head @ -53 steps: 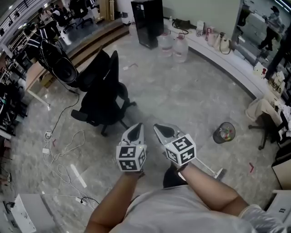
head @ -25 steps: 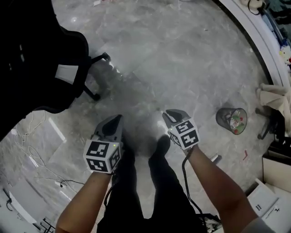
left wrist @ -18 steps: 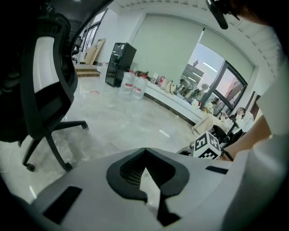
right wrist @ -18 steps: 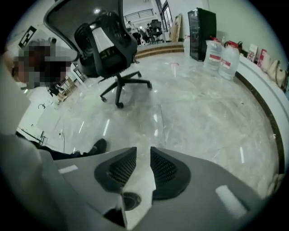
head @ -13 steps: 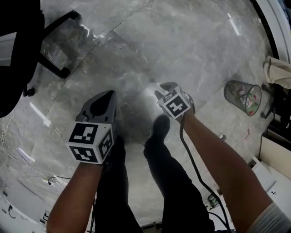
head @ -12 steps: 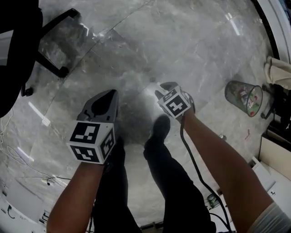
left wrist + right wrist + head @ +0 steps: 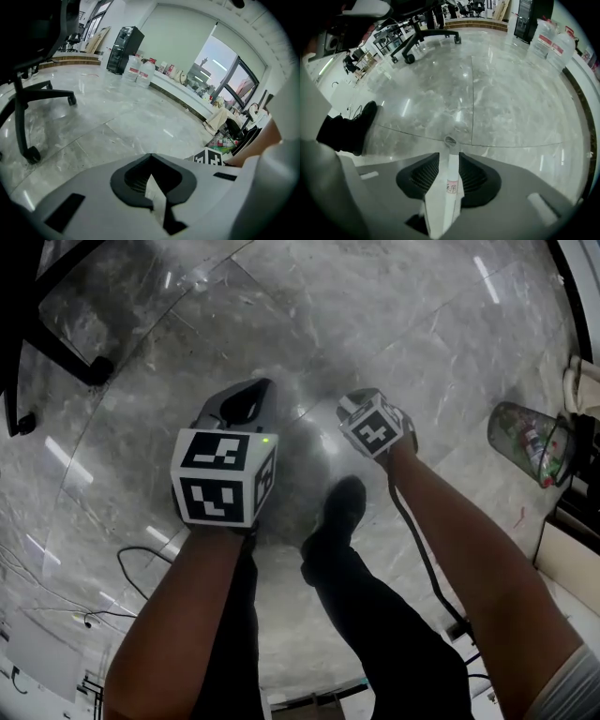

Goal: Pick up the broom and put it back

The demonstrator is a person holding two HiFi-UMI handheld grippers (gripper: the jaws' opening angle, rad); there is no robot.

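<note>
Head camera is looking straight down at the grey marble floor (image 7: 394, 315), with both grippers out in front over it, side by side and apart. Left gripper (image 7: 251, 399): jaws pressed together, white tips meeting, nothing between them. Right gripper (image 7: 352, 404): jaws closed flat against each other, a small printed label on one tip, and empty too. The broom? Not in any of the three views. Just below the grippers, the person's black shoe (image 7: 337, 512) is on the floor between the two forearms. At the right edge there's a mesh waste bin (image 7: 525, 442) (something colourful inside, too small to name), well clear of the right gripper. Top left, the black base of an office chair (image 7: 19, 334), and in the right gripper view two big water jugs (image 7: 544, 37) stand far across the floor
</note>
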